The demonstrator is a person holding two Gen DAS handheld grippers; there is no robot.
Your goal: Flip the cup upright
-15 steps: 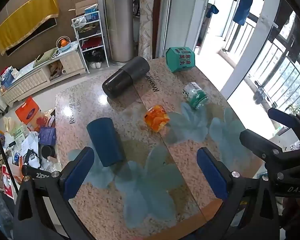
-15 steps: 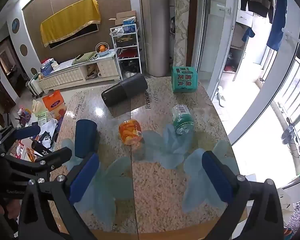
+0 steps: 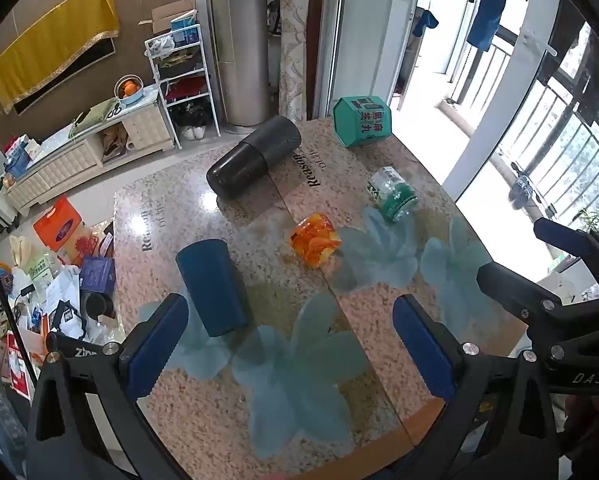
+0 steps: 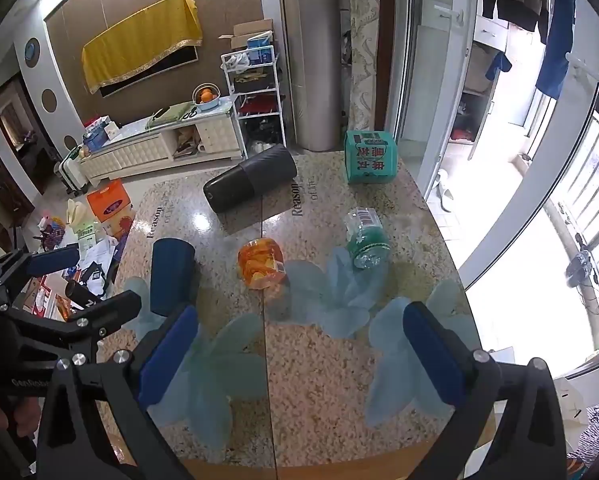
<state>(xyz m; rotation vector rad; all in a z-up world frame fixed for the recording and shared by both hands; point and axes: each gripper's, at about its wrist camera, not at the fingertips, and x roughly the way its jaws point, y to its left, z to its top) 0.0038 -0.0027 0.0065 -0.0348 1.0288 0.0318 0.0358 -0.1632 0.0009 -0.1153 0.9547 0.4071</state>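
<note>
Granite-pattern table (image 3: 171, 216) with pale blue flower decals; several containers on their sides. Task object taken to be the dark blue cup (image 3: 213, 286), lying on its side on the left half of the table, nothing touching it. Which end is the mouth cannot be told from either view. Left gripper (image 3: 287, 344) hovers over the near edge, jaws spread wide, nothing between them; its left blue pad (image 3: 155, 346) sits just beside the cup's near end. Right gripper (image 4: 299, 360) likewise wide open and empty, positioned over the table's middle-right; the cup (image 4: 171, 276) lies ahead and off to the left of its left pad. Key relation: the cup's long axis runs roughly away from the person, near end toward the left gripper, far end pointing toward the black cylindrical flask (image 3: 253, 158) at the back. So the axis is close to parallel with the left gripper's fingers, and the cup is offset left of that gripper's centreline. Left hand is clearly nearer. Judgement: a shift leftward would bring the jaws astride the body, closing across its width, then a pitch-up rotation about the near end. Other items well apart from the cup: orange jar (image 3: 315, 238), green-labelled clear bottle (image 3: 391, 196), green box (image 3: 361, 120). Task not yet begun; cup not grasped.
</note>
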